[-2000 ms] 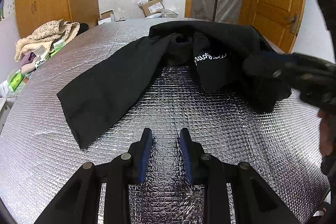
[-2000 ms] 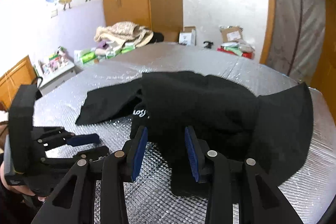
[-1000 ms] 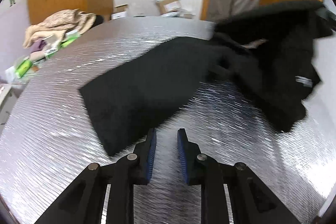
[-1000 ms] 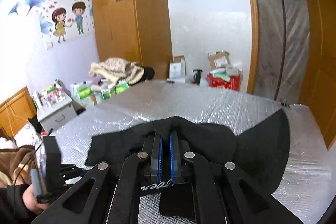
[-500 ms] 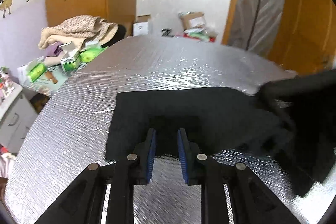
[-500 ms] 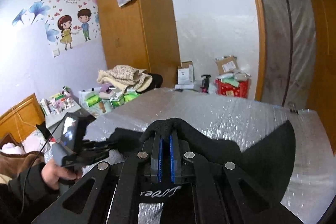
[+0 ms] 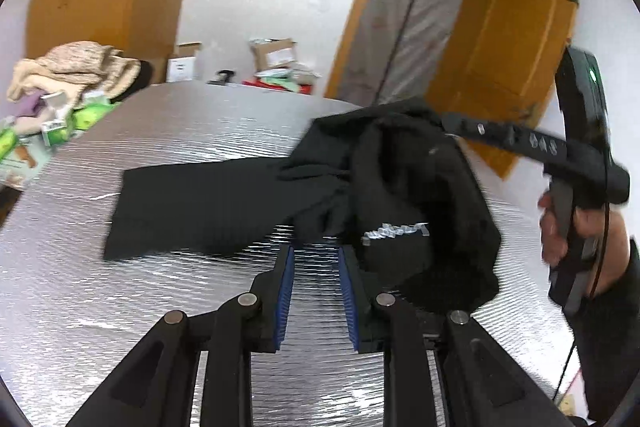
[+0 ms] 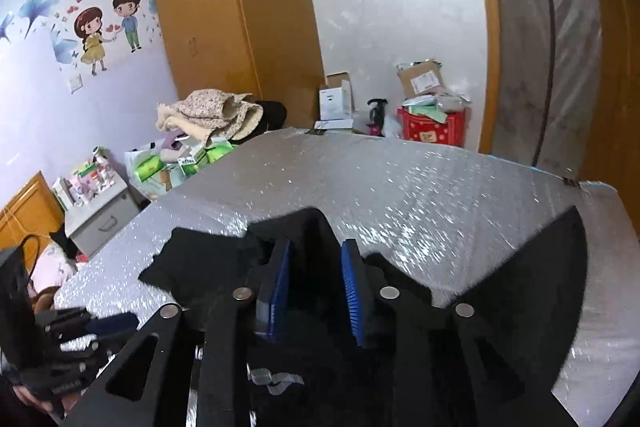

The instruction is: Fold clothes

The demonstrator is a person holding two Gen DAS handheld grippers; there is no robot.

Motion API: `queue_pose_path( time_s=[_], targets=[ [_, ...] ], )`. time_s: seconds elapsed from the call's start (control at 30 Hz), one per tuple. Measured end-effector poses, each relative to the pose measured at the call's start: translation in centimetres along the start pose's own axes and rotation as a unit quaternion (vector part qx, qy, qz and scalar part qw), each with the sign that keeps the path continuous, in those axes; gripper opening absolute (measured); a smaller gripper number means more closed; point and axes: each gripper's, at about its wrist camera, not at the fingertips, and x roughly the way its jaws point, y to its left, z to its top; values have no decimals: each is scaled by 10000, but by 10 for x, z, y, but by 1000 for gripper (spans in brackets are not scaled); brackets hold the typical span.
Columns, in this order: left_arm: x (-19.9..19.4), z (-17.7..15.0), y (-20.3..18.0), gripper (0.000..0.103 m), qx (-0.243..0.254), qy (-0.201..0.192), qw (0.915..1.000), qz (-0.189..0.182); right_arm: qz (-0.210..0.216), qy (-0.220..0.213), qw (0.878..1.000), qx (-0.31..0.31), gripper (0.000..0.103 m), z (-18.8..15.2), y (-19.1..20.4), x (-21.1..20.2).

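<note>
A black garment [image 7: 200, 203] lies partly on the foil-covered table [image 7: 160, 131], one flat part stretched to the left. Its bunched body with white lettering [image 7: 420, 187] hangs under my right gripper [image 7: 446, 121], which a hand [image 7: 560, 227] holds at the right. In the right wrist view my right gripper [image 8: 317, 245] is opening. A ridge of the black garment [image 8: 308, 227] stands between the blue pads [image 8: 352, 291], which do not press on it. My left gripper [image 7: 316, 249] is just short of the cloth, its jaws opening with only foil between them.
A heap of beige clothes [image 7: 68, 67] and green packets [image 7: 88, 115] sit beyond the table's left edge. Cardboard boxes [image 7: 276, 55] and a red basket [image 8: 432, 131] stand behind it. A wooden door [image 7: 520, 47] is at the right, a drawer unit [image 8: 100, 219] at the left.
My right gripper's pads, shut on the cloth before, now stand apart. The bunched body has come in over the table. My left gripper has lifted off the flat part's edge.
</note>
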Motion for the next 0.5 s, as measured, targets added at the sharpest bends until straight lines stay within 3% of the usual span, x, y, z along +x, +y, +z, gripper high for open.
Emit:
queue_pose_path(
  time_s=[0.2, 0.4, 0.5],
  targets=[
    [17, -7, -14, 28, -111, 181, 9987, -472, -84, 144, 9983, 550, 30, -53, -13, -41],
    [31, -11, -19, 31, -339, 286, 9968, -663, 122, 860, 9847, 1509, 31, -129, -24, -48],
    [39, -9, -21, 32, -378, 315, 9966, -654, 300, 1076, 9768, 1826, 31, -148, -26, -45]
  ],
)
